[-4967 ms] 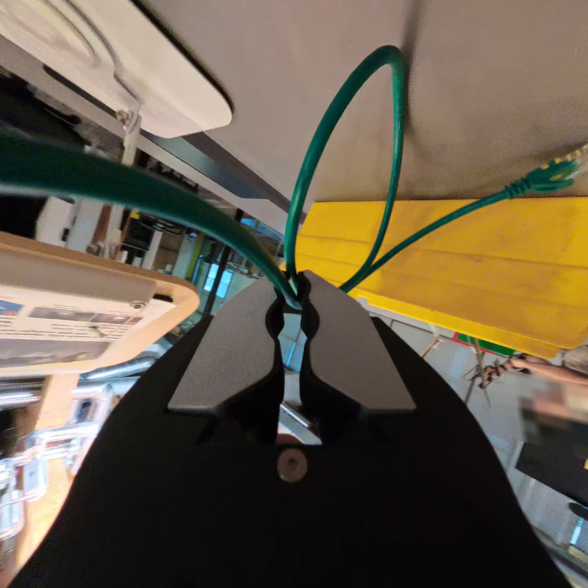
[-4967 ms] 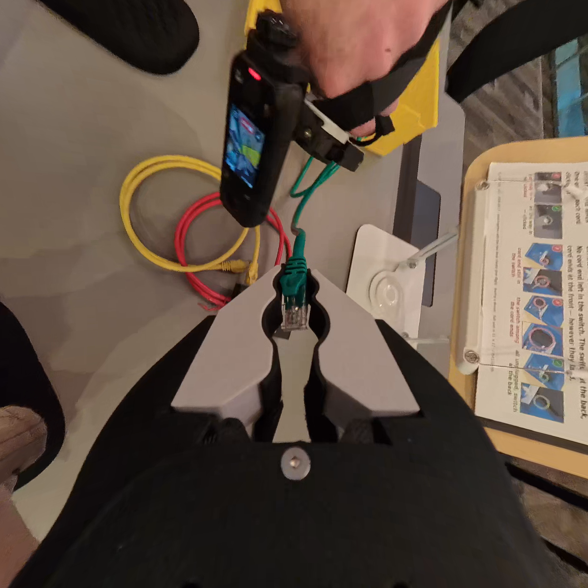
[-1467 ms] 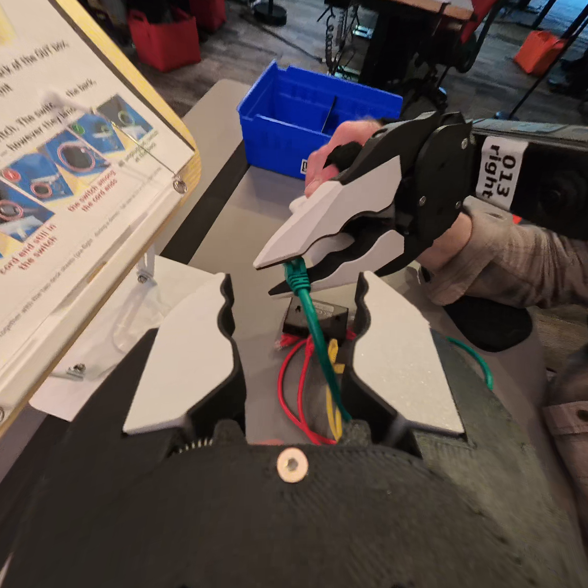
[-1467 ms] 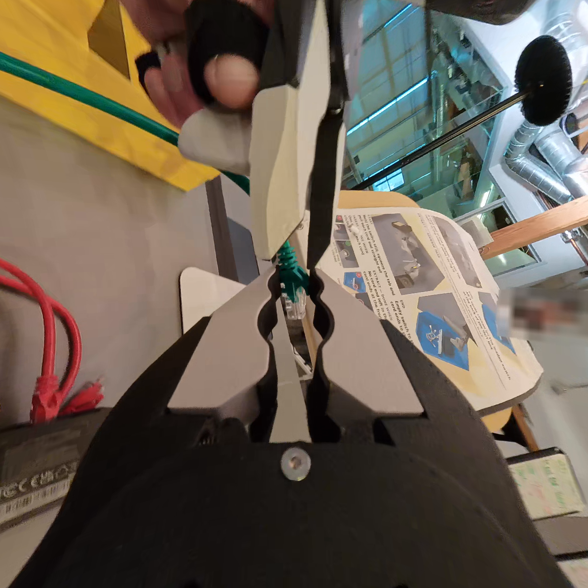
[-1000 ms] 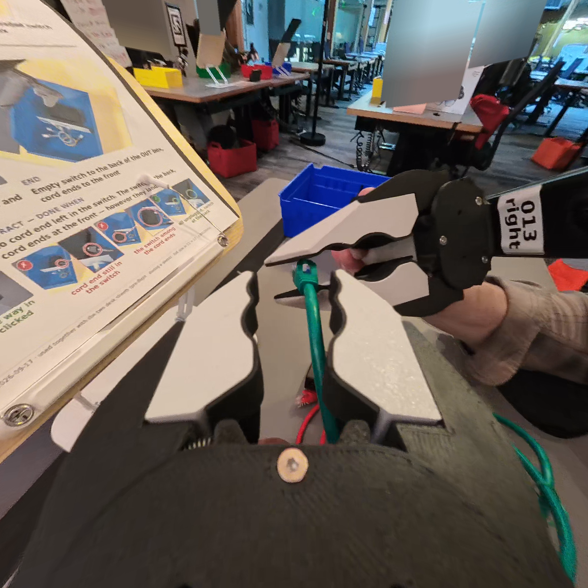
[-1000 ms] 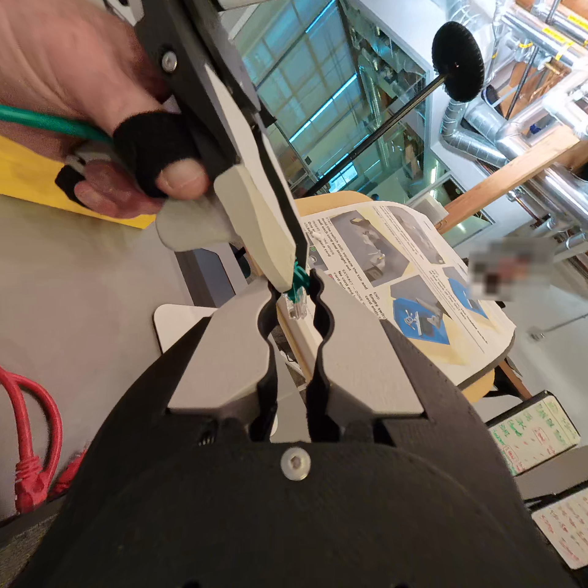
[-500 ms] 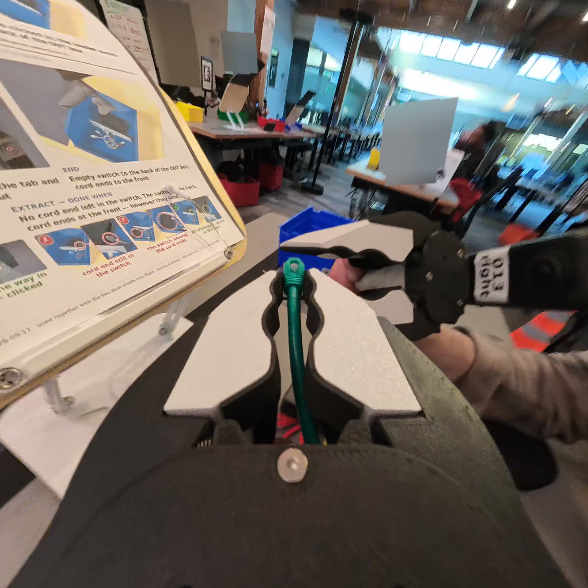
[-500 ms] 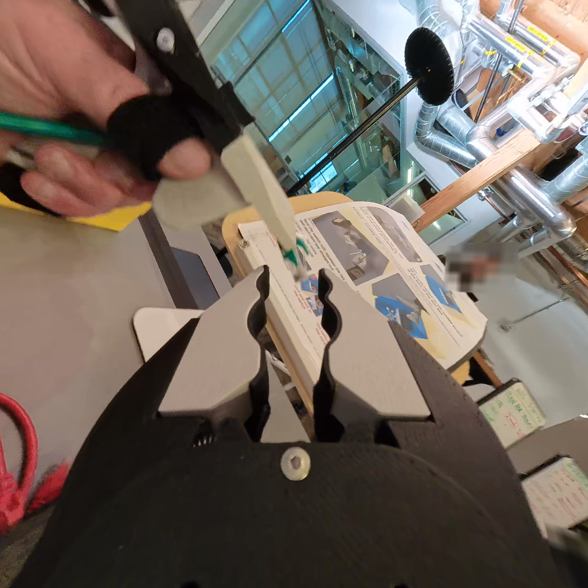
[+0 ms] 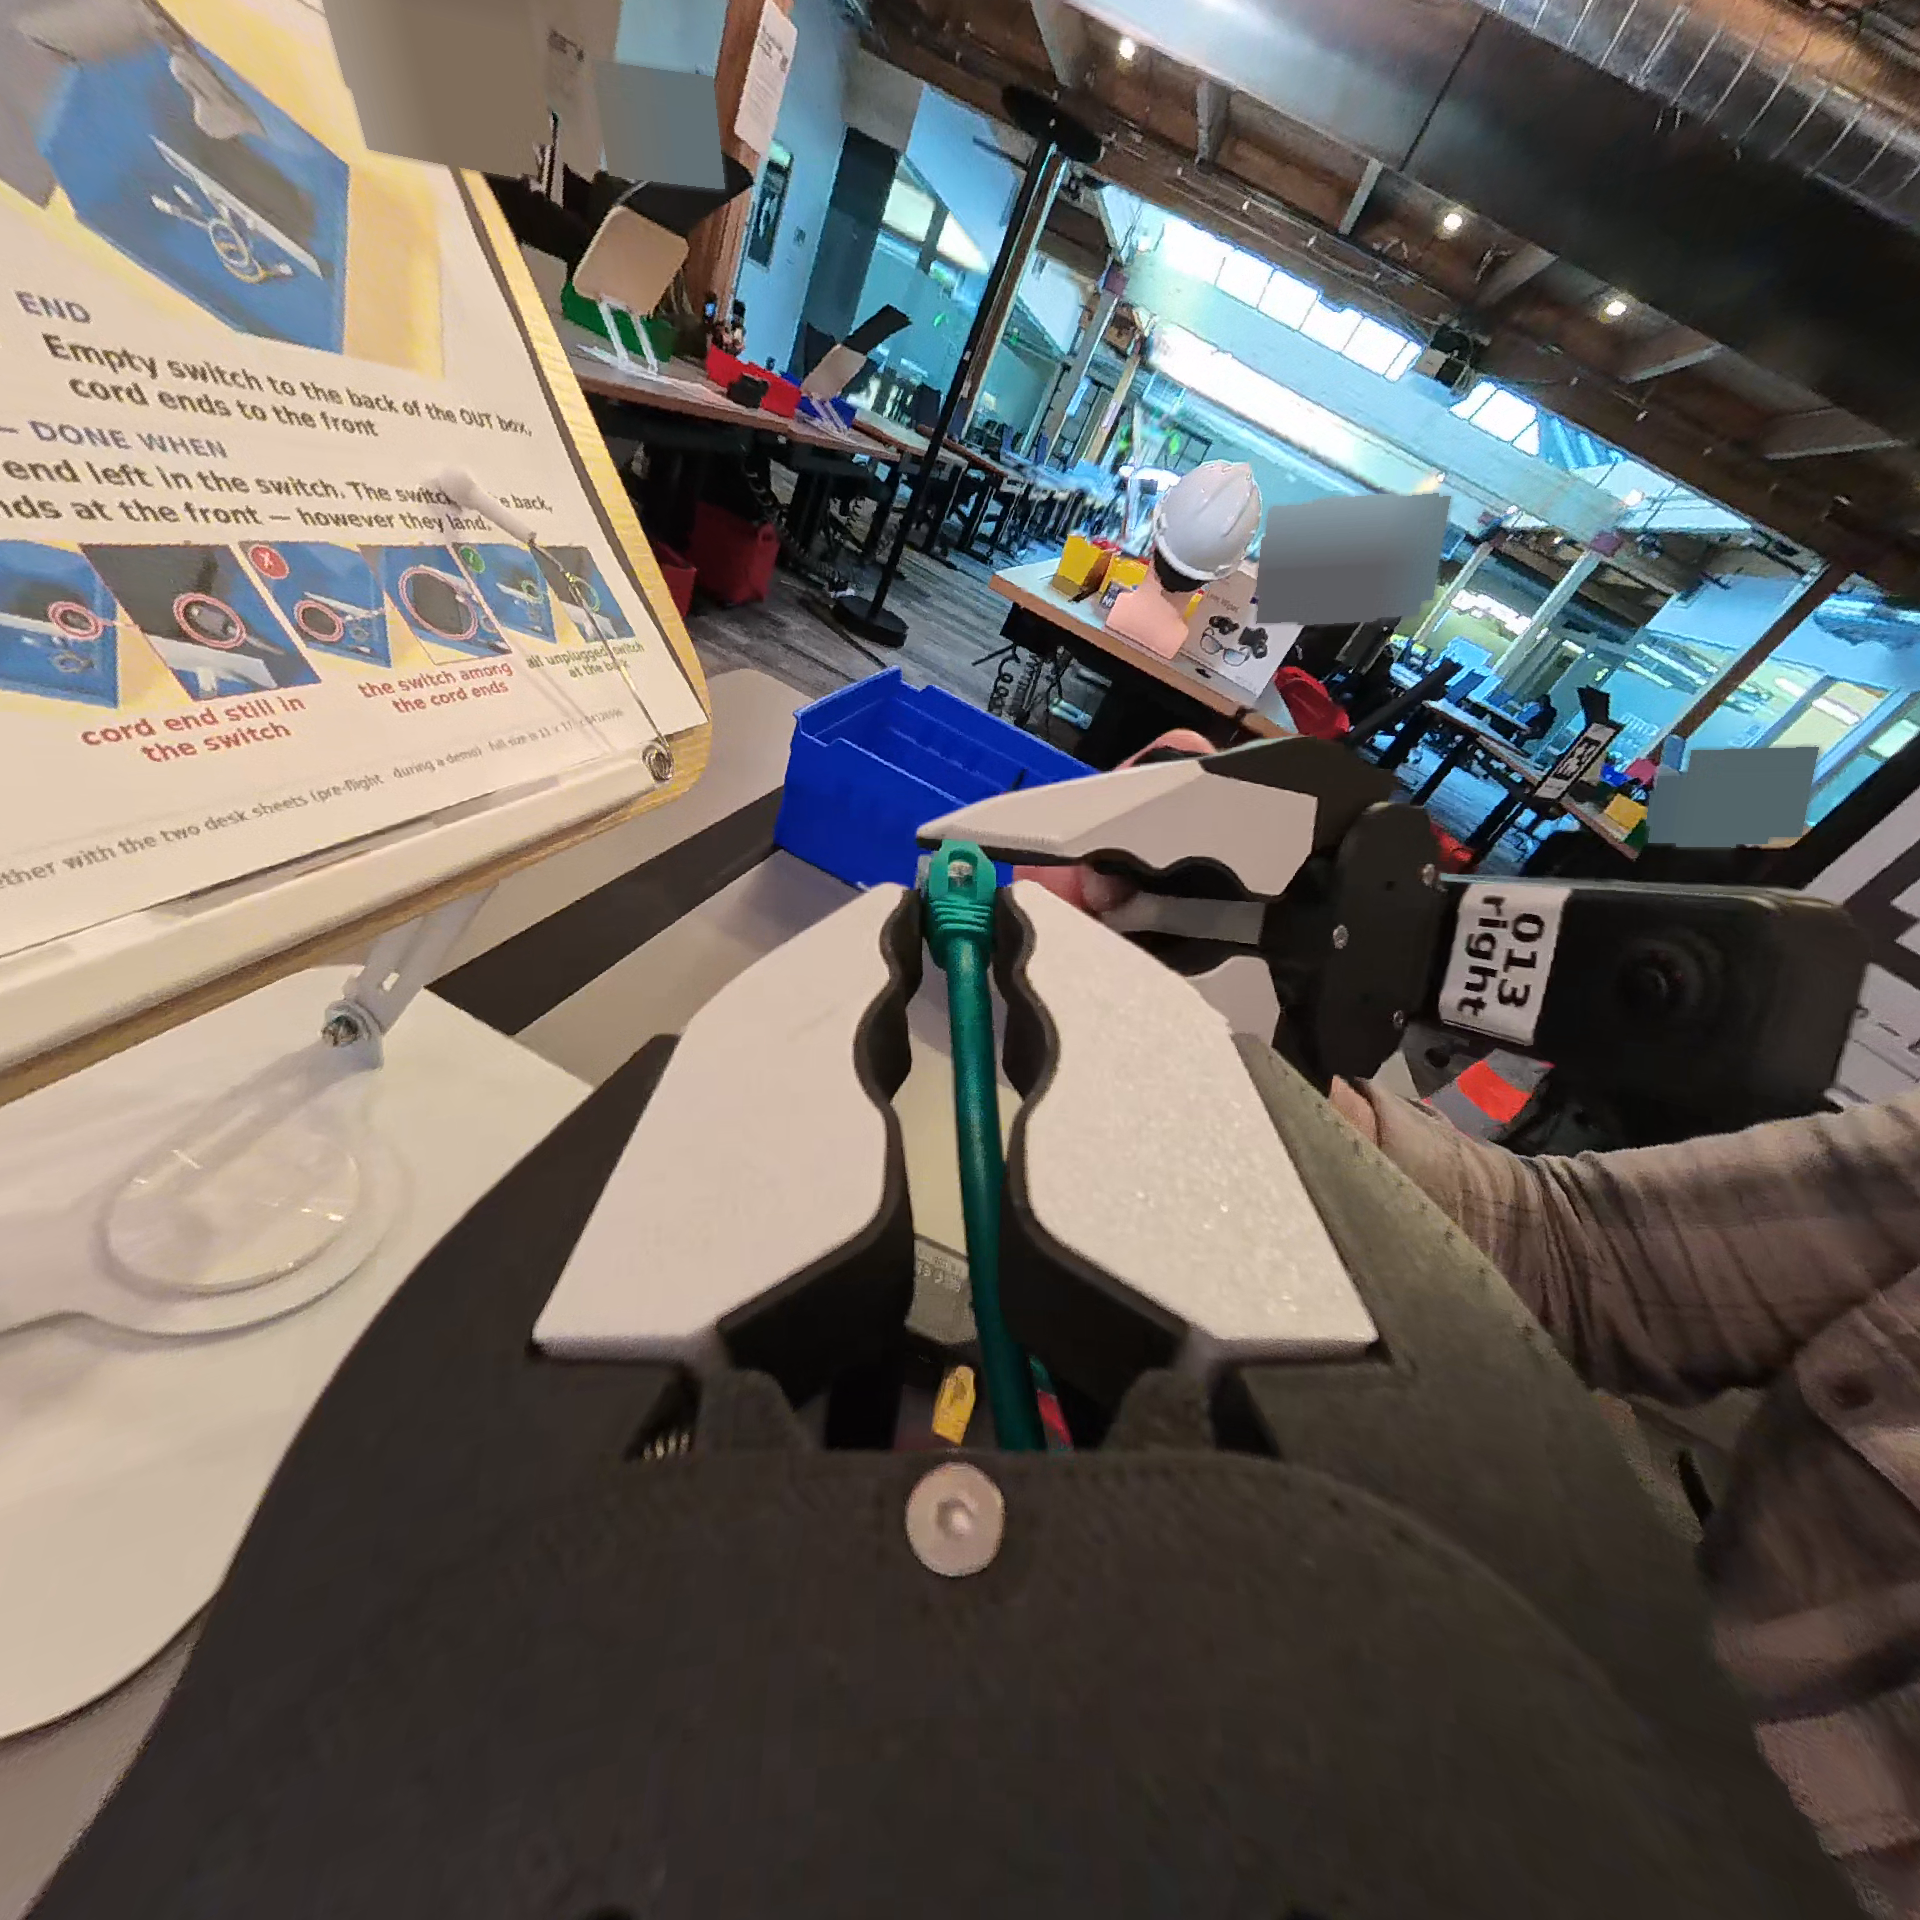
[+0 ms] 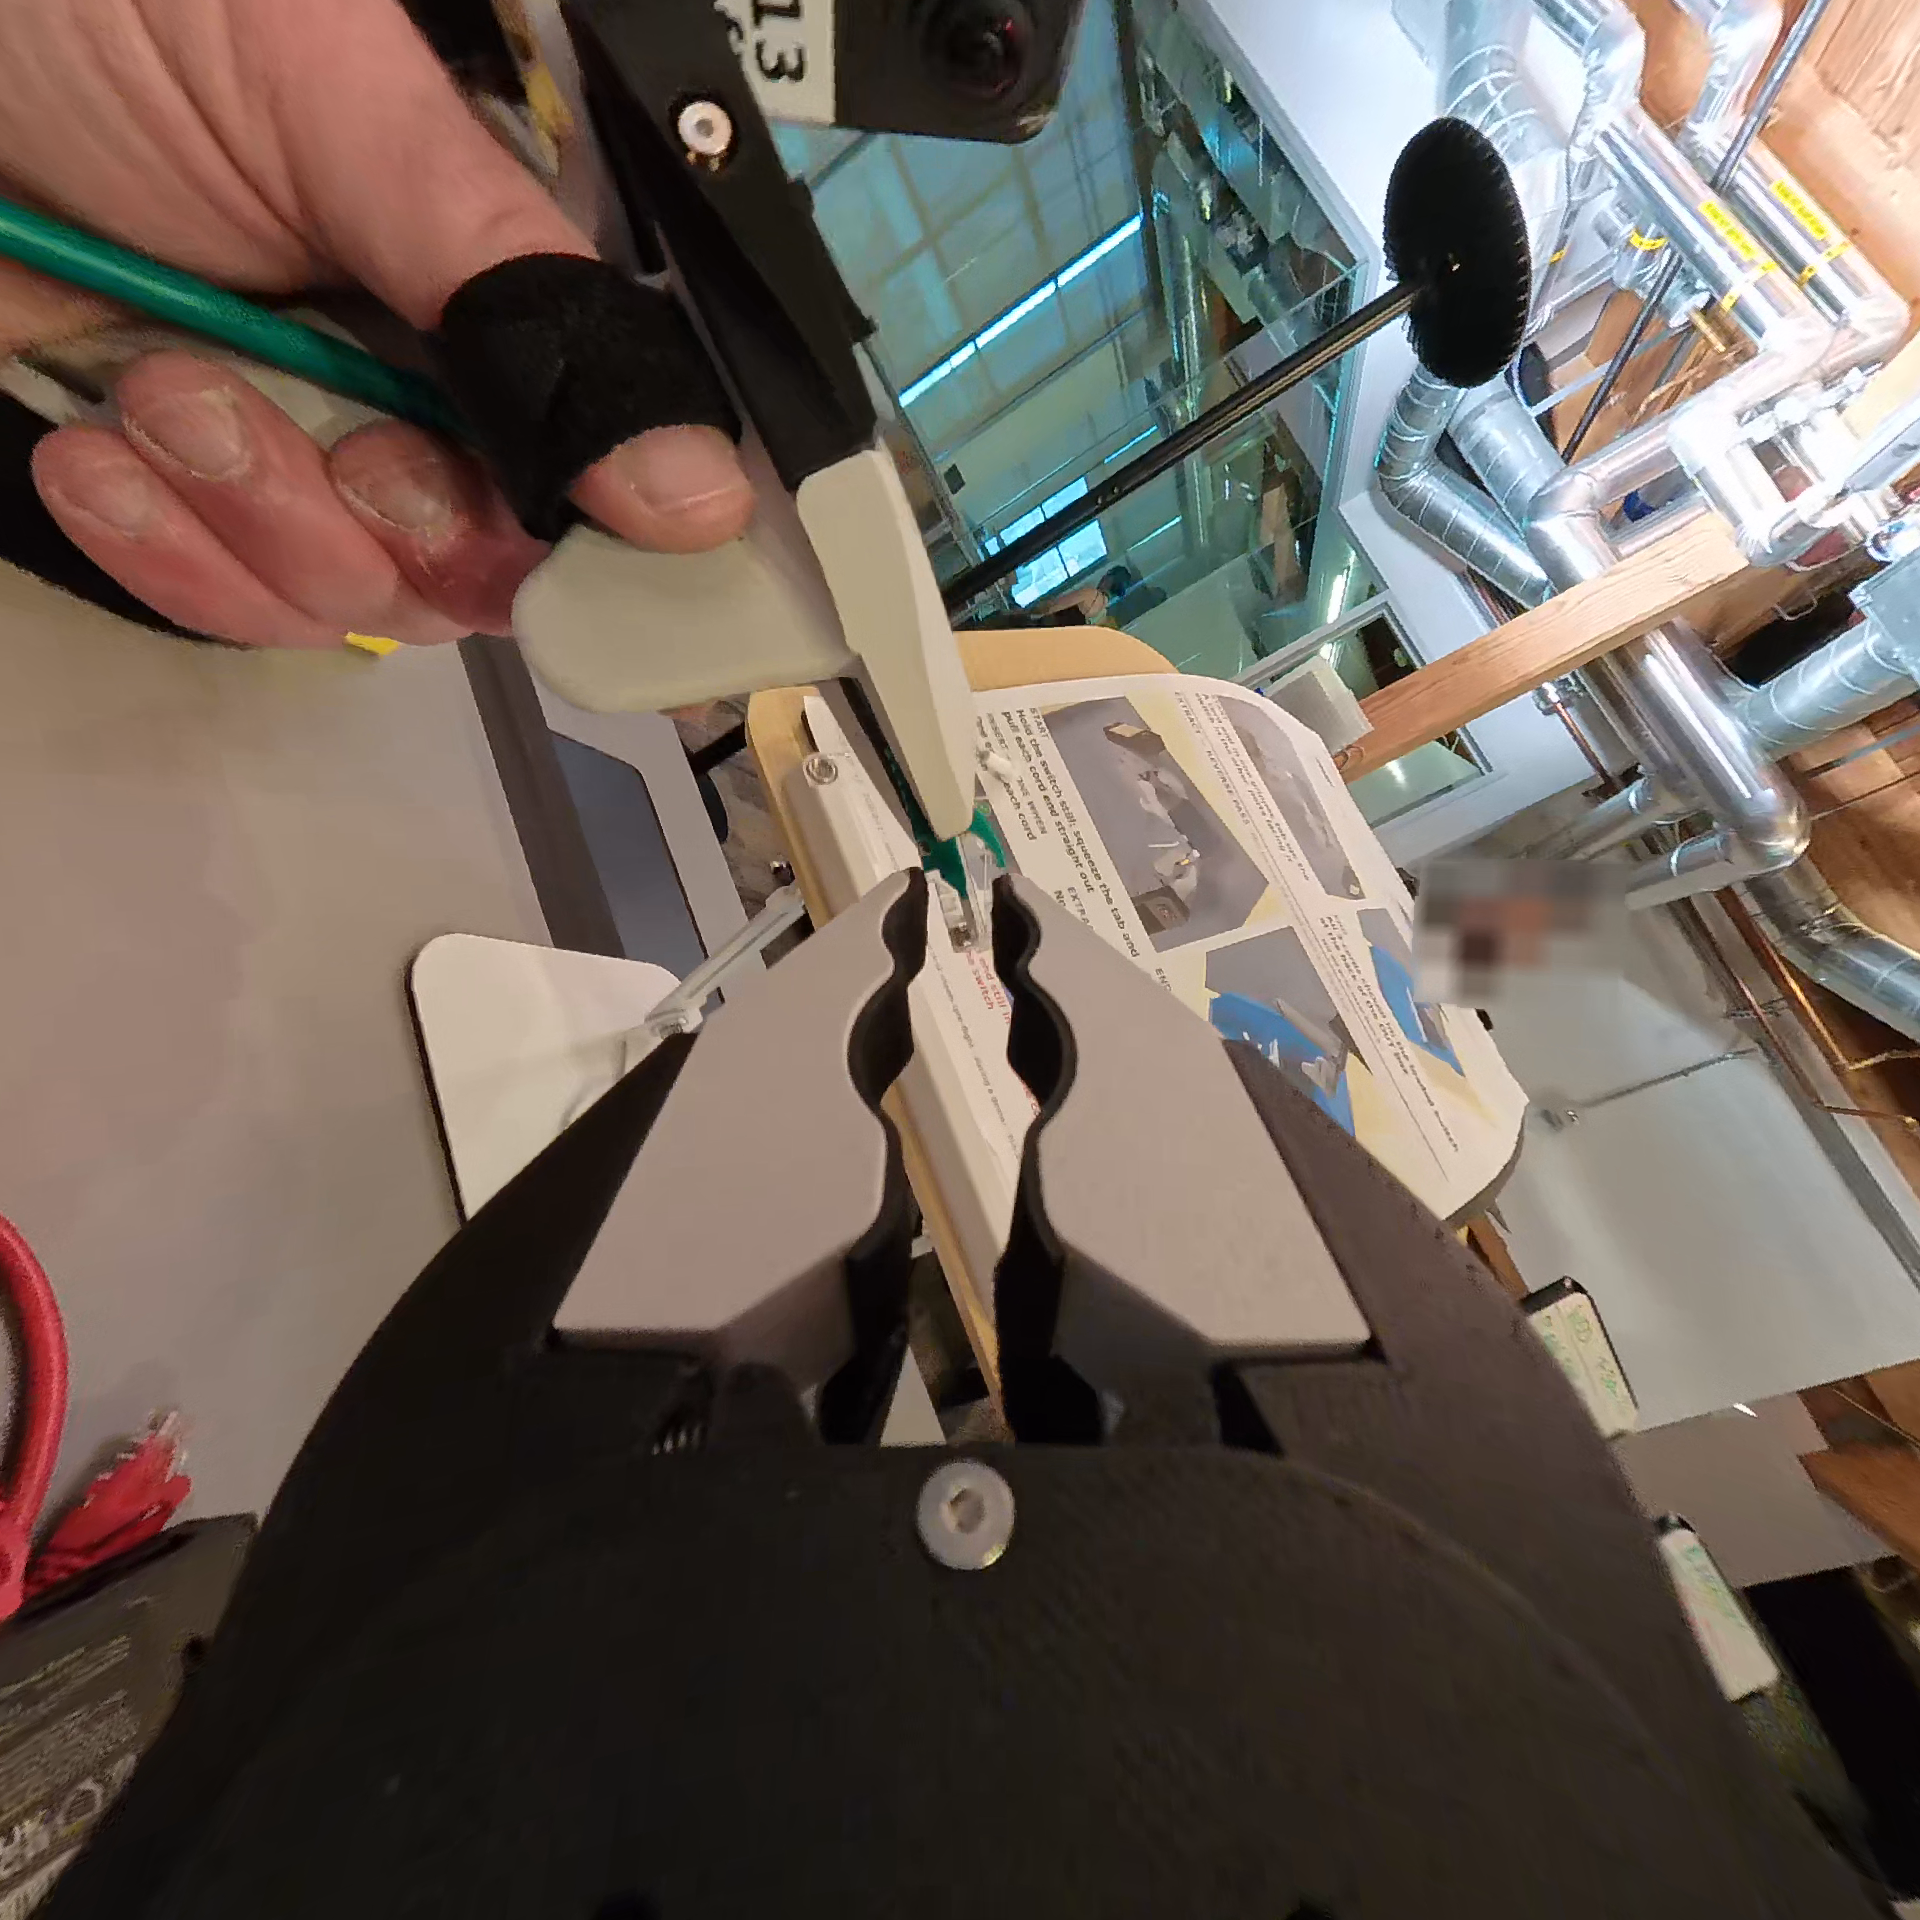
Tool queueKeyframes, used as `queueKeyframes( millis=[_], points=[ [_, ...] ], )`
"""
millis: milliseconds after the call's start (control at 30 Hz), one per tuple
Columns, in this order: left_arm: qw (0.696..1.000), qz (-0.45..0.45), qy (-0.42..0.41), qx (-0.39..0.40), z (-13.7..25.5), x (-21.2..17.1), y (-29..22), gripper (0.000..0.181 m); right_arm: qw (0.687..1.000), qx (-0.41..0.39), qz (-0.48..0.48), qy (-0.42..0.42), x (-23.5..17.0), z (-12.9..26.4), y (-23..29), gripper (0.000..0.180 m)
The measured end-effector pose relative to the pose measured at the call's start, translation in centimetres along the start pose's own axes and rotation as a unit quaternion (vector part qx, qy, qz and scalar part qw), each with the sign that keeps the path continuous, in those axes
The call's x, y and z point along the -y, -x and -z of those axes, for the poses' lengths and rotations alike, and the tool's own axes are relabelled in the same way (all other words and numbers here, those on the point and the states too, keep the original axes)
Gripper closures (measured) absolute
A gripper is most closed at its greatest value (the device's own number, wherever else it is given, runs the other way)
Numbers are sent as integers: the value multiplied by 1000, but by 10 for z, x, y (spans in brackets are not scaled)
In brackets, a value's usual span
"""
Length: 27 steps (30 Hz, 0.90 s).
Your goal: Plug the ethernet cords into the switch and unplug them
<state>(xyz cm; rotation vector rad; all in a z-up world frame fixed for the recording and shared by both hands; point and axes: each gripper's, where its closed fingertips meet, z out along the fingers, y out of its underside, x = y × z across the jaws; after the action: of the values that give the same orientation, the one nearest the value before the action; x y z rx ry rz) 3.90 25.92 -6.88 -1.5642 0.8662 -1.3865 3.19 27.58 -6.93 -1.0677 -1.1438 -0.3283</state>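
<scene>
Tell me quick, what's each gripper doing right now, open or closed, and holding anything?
Left gripper: closed on the green ethernet cord, just behind its plug.
Right gripper: jaws apart, holding nothing; the cord's plug sits at its tips.

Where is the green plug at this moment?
In the left wrist view the green plug sits centre frame, clamped at the left gripper tips, just under the right gripper.
</scene>
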Motion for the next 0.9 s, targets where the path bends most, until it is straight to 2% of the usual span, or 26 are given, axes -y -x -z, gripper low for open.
queueKeyframes(
  millis=[133, 267, 400, 467, 533, 633, 900],
  points=[
    [999, 11, -18, -32, 6, 4, -4, 160, 1000, -3, -14, -1, 5, -1, 0, 170],
    [1000, -18, -14, -15, 9, 4, -4, 145, 1000, -10, -26, -3, 11, -2, 1, 170],
    [998, -58, 7, -1, 3, -2, -10, 139, 999, -18, -50, -2, 15, 0, -4, 170],
    [998, -68, -7, 8, 4, 3, -10, 144, 999, -20, -49, 5, 15, 1, -6, 170],
    [995, -85, -28, 31, 8, 9, -7, 157, 999, -25, -45, 8, 15, 2, -8, 170],
    [995, -89, -41, 26, 9, 12, -10, 168, 999, -28, -42, 11, 15, 2, -9, 170],
    [991, -109, -61, 41, 8, 14, -10, 168, 998, -31, -45, 14, 15, 3, -11, 170]
  ],
)
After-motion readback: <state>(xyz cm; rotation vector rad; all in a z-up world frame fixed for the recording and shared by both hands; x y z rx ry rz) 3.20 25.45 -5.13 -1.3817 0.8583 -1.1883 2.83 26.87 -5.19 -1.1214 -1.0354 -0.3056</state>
